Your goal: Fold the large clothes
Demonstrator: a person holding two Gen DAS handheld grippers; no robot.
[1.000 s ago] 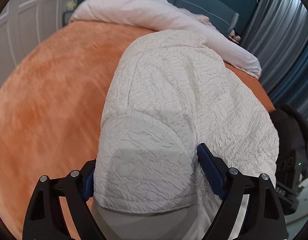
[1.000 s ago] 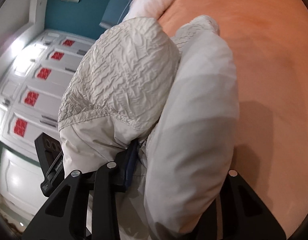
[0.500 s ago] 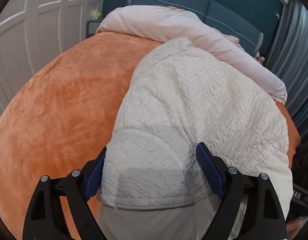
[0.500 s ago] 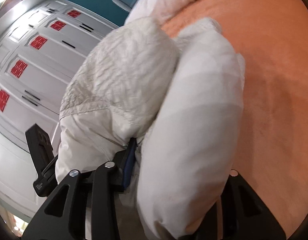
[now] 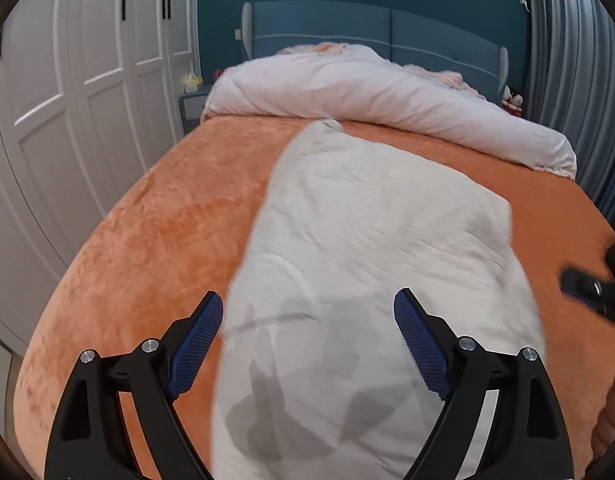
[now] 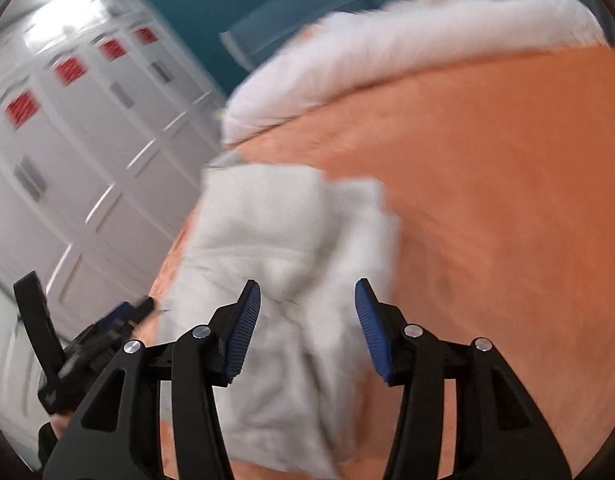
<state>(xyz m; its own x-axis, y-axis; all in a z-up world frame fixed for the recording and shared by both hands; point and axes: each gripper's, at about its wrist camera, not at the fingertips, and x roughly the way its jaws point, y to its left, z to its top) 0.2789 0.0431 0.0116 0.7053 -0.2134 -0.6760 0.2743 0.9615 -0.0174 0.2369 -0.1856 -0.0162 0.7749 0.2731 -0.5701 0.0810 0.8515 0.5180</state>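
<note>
A cream-white crinkled garment [image 5: 371, 240] lies folded on the orange bedspread [image 5: 155, 232], its near end under my grippers. My left gripper [image 5: 309, 312] is open and empty, raised above the near end of the garment. In the right wrist view the same garment [image 6: 283, 264] shows blurred, and my right gripper [image 6: 307, 300] is open and empty above its near part. The other gripper shows at the left edge of the right wrist view [image 6: 107, 328] and at the right edge of the left wrist view [image 5: 587, 288].
A rolled white duvet [image 5: 379, 92] lies across the head of the bed before a blue headboard [image 5: 371, 32]. White wardrobe doors [image 5: 67, 100] stand along the left. Grey curtains [image 5: 571, 60] hang on the right. Bare orange bedspread [image 6: 507, 184] lies right of the garment.
Both grippers have let go of the garment and opened. They have pulled back and up. The garment has dropped flat onto the bedspread.
</note>
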